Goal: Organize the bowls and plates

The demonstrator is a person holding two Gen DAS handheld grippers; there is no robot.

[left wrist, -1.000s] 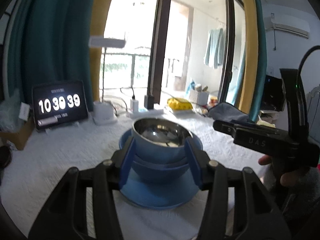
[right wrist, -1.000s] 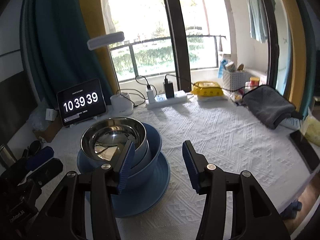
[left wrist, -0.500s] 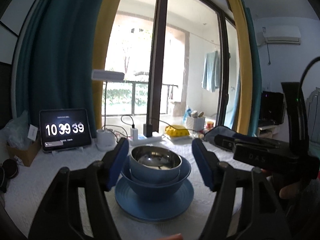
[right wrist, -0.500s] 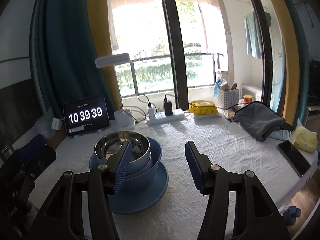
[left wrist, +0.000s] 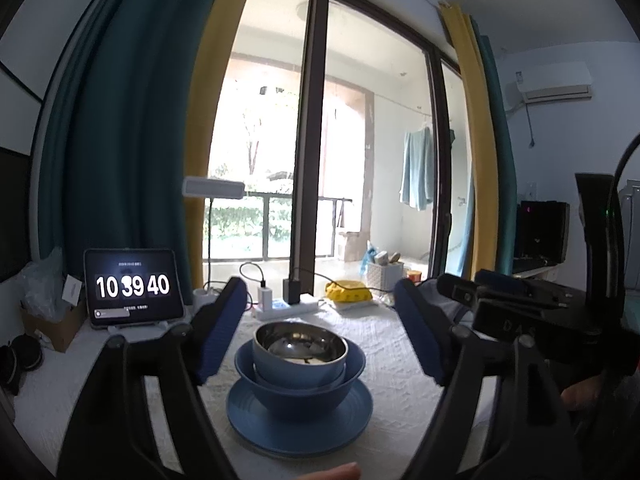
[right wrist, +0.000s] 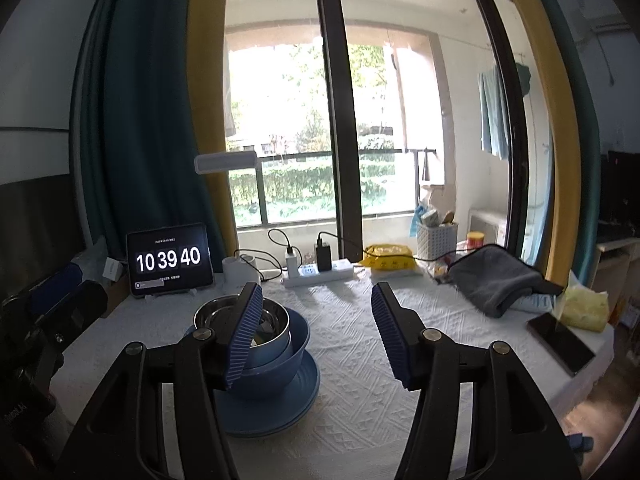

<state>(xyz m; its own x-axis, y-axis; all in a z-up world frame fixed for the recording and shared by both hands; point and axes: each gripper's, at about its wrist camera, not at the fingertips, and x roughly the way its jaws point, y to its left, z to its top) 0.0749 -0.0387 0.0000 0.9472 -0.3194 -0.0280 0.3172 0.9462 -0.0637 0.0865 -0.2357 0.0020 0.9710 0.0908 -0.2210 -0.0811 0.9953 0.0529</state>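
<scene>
A tablet (right wrist: 169,260) propped at the far left of the table (right wrist: 400,344) shows a clock reading 10 39 40 in large white digits; the smaller lines of writing on its screen are too fine to read. The black body of the right gripper, seen from the left wrist view, bears the faint letters "D A S". The table is covered with a white cloth embossed in a zigzag pattern and stands before tall glass doors framed by teal and yellow curtains, with a balcony railing and greenery beyond. Along the far edge lie a white power strip (right wrist: 320,272) with chargers plugged in, a yellow packet (right wrist: 387,258), a white slotted basket (right wrist: 436,236), a folded grey towel (right wrist: 494,280), a dark phone (right wrist: 560,340) and a desk lamp (left wrist: 213,188). An air conditioner (left wrist: 554,82) hangs on the right wall. The stack sits near the middle of the table: a blue plate (left wrist: 300,420) at the bottom, a blue bowl (left wrist: 300,384) on it, and a smaller bowl (left wrist: 299,354), blue outside and shiny steel inside, nested on top. The left gripper (left wrist: 320,336) is held back from the stack, its jaws opening with nothing pressed between the blue ribbed pads. The right gripper (right wrist: 316,336) hangs just right of the stack, jaws apart and empty.
</scene>
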